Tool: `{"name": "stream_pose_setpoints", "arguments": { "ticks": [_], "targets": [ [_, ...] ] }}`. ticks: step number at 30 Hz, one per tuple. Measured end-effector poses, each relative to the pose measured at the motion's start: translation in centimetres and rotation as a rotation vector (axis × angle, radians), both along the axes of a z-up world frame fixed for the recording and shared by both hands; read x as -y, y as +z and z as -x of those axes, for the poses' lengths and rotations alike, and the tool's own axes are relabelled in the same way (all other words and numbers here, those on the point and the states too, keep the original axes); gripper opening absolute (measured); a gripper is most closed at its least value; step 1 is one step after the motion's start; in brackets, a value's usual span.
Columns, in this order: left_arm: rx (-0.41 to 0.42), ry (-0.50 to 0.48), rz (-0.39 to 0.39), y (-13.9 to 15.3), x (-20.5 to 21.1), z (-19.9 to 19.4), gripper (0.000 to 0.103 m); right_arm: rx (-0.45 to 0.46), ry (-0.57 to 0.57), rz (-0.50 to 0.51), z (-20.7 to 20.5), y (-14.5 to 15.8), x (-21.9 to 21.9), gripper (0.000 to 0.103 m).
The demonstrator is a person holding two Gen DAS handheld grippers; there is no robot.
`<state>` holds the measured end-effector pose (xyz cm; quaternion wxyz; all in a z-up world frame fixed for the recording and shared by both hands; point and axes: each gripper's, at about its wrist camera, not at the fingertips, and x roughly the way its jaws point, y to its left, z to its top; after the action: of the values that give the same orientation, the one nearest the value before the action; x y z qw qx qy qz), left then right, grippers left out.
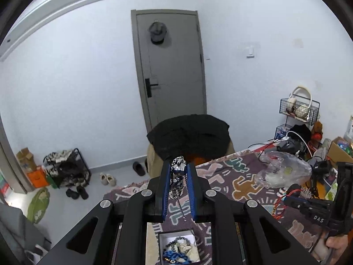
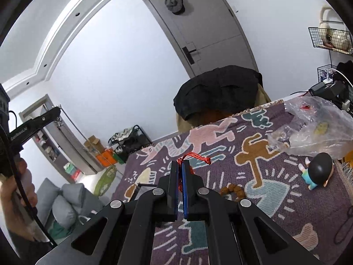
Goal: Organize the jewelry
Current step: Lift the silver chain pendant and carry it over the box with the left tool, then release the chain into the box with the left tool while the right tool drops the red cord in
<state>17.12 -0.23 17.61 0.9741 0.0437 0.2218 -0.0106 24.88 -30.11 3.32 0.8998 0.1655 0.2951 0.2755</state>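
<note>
My left gripper is shut on a silver pendant on a ball chain, whose chain hangs down between the blue pads. Below it a small white jewelry box holds blue beads and several pale pieces. My right gripper is shut on a red braided cord, which sticks out past the fingertips to the right. In the left wrist view the right gripper appears at the right edge with the red cord dangling. In the right wrist view the left gripper is at the far left, a silver chain hanging from it.
A patterned purple cloth covers the table. On it lie a crumpled clear plastic bag, a small doll figure and a brown beaded bracelet. A chair with a black jacket stands behind the table. Wire baskets and cables crowd the right.
</note>
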Motion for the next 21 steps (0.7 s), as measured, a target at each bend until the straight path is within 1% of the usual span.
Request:
{"name": "stream_pose_setpoints", "arguments": {
  "ticks": [7,10,13,17,21],
  "targets": [
    [-0.031,0.009,0.025,-1.9,-1.0,-0.7,0.016,-0.007,0.005,0.019,0.0,-0.5,-0.8,0.004],
    [-0.06,0.009,0.039,-3.3,-1.4,-1.4,0.016,-0.013,0.01,0.026,-0.2,-0.9,-1.1,0.004],
    [-0.096,0.005,0.054,-5.1,-1.9,-2.1,0.016,-0.019,0.018,0.035,-0.4,-1.2,-1.8,0.004],
    [-0.154,0.008,0.095,-8.4,-3.0,-2.9,0.016,-0.021,0.035,0.051,-0.4,-1.6,-3.0,0.004],
    [-0.206,0.011,0.16,-11.9,-3.9,-3.3,0.017,-0.023,0.052,0.064,-0.5,-1.8,-4.3,0.004]
  ]
}}
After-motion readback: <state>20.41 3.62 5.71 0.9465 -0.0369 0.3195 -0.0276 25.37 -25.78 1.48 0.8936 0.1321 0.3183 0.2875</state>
